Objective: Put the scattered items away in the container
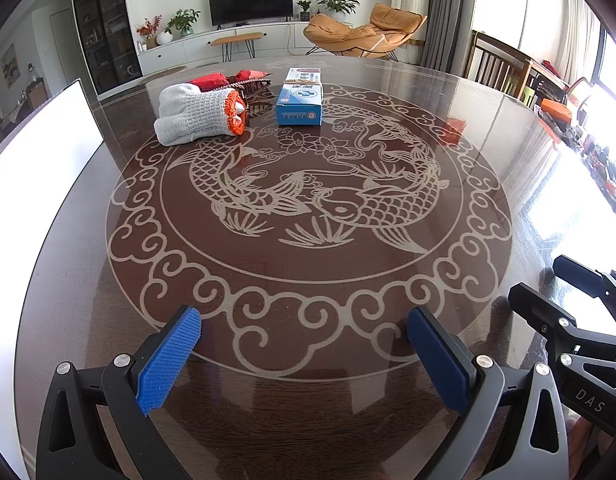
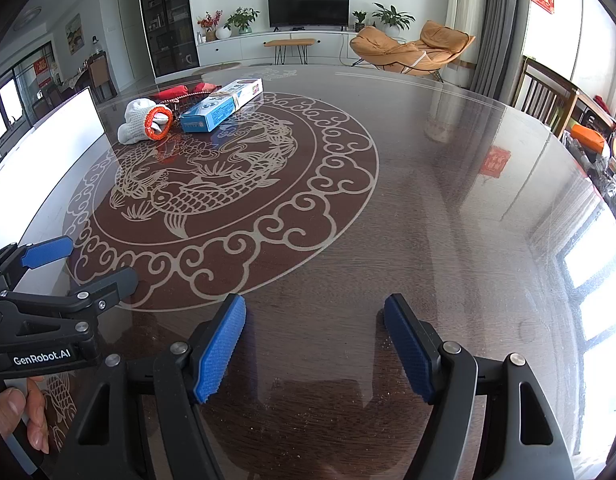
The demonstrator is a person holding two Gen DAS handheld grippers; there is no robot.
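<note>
The left gripper had its blue-padded fingers spread wide apart, with nothing between them, and hung over the near part of the round dark table. The right gripper was likewise spread wide and held nothing; only bare tabletop showed between its pads. Neither tool touched any item. In the right wrist view the left gripper appeared at the left edge, side-on, and a hand gripped its handle, only a thumb and fingertips showing at the frame corner.

The task's items lay together at the far left of the table, well apart from both grippers. A grey knit glove bundle with orange cuffs lay on its side, cuffs facing right toward a blue-and-white box. The box's long axis ran away from the left camera, one short end facing it; in the right wrist view it slanted from near left to far right. Its print was too small to read. Just behind the gloves sat a dark woven basket, largely hidden by them, with red items at or in it; which could not be told. The basket's shape and depth were hard to make out.
</note>
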